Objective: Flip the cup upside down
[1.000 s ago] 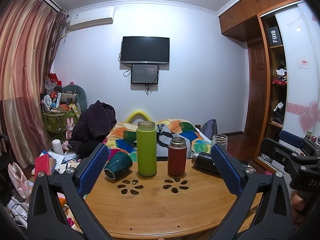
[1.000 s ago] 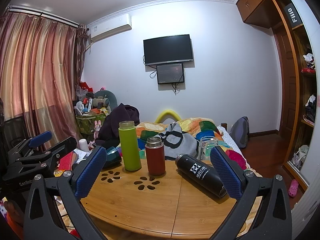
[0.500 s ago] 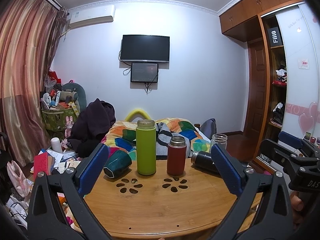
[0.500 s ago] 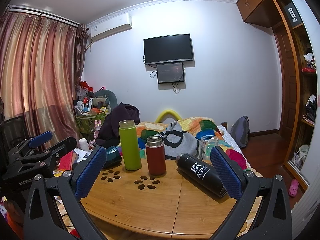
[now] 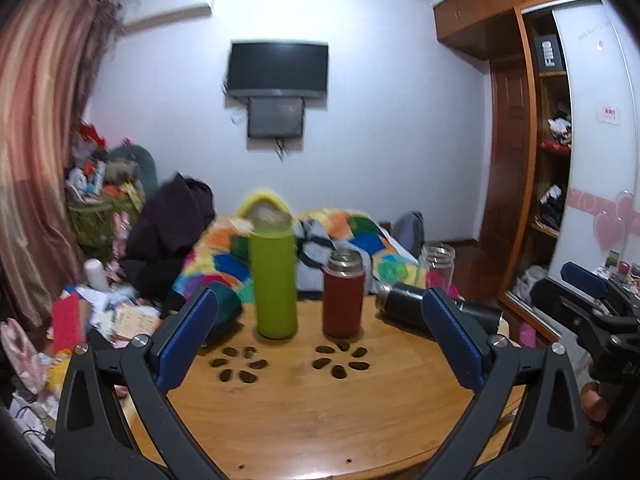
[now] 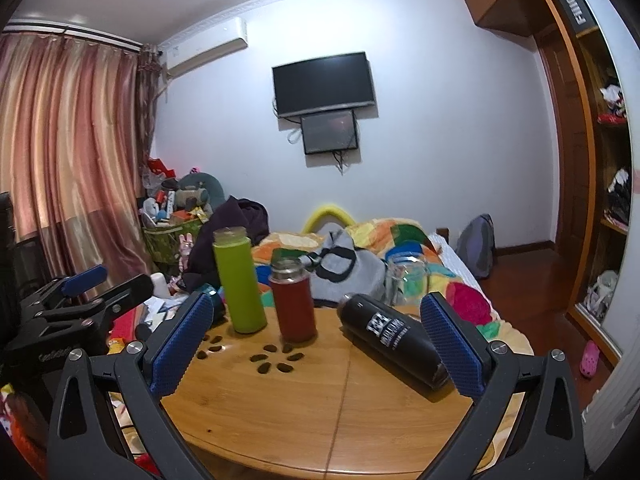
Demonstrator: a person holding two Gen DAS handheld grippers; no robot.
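Our left gripper (image 5: 320,328) stands wide open and holds nothing; its blue pads (image 5: 188,336) frame the table (image 5: 320,412) from 8 and 4 o'clock in the left view. Our right gripper (image 6: 316,340) is spread just as wide and is likewise empty, with one pad (image 6: 452,344) overlapping the base end of the black bottle (image 6: 392,336) in the picture; we cannot tell whether they touch. Each gripper shows in the other's view: the right one at 3 o'clock in the left view, the left one at 9 o'clock in the right view.

Between the left gripper's pads, the green bottle (image 5: 274,280) stands upright at about 12 o'clock, lidless. Just beside it, toward 1 o'clock, the red flask (image 5: 344,292) stands upright, its steel mouth open. The teal cup (image 5: 224,312) lies on its side at 10 o'clock, near the table's left edge, partly hidden behind the left pad; in the right view only a sliver of it (image 6: 214,300) shows at 10 o'clock. The black bottle lies on its side at 2 o'clock, cap end toward the flask. Behind it, at the table's far edge, a glass jar (image 5: 438,262) stands upright.

Two flower-shaped sets of holes (image 5: 240,366) pierce the tabletop in front of the green bottle and the flask. Past the table, a bed (image 6: 380,236) with a patchwork quilt, and a TV (image 6: 324,84) on the wall at 12 o'clock.
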